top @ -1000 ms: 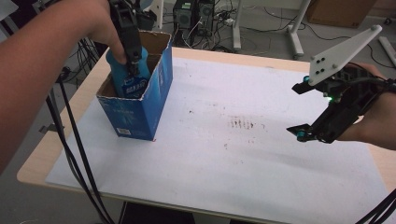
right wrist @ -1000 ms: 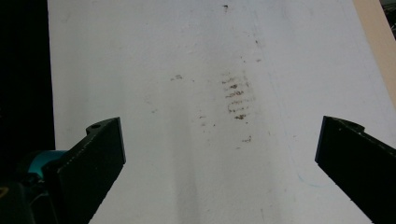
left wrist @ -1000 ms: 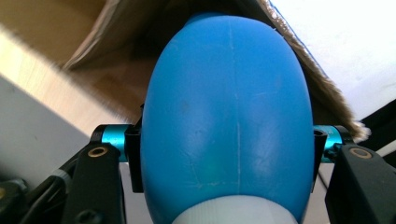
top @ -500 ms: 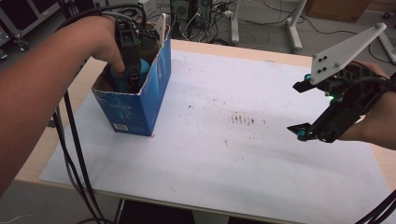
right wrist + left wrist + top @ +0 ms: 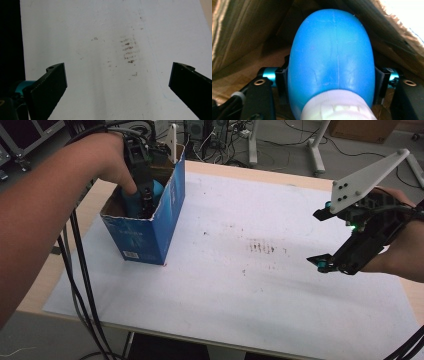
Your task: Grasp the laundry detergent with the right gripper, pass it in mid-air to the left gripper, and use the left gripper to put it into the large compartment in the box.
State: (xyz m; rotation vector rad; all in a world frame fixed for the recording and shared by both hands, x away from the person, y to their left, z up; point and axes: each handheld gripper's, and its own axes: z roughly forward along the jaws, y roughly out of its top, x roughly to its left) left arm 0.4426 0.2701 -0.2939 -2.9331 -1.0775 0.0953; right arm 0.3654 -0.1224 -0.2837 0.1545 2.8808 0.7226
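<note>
Left gripper (image 5: 145, 202) reaches down into the open blue box (image 5: 150, 227), which stands on the white table cover (image 5: 240, 285) toward the table's far left corner. In the left gripper view its jaws sit closed against both flanks of a blue bottle (image 5: 330, 57), near the white cap (image 5: 337, 107), with brown cardboard walls close on either side. Right gripper (image 5: 327, 240) hangs above the right side of the table with its jaws spread wide and nothing between them; a patch of dark smudges (image 5: 128, 51) on the cover lies ahead of it.

The step in hand is judged to be moving the bottle through the mouth of the box. Recommended practice:

1. Maintain an even squeeze; the bottle's rounded, smooth sides may slip.
2. Travel straight along the box's vertical axis, so the bottle does not snag the torn rim (image 5: 167, 195).
3. If the box tilts or drags, brace its outer wall with the free gripper.
</note>
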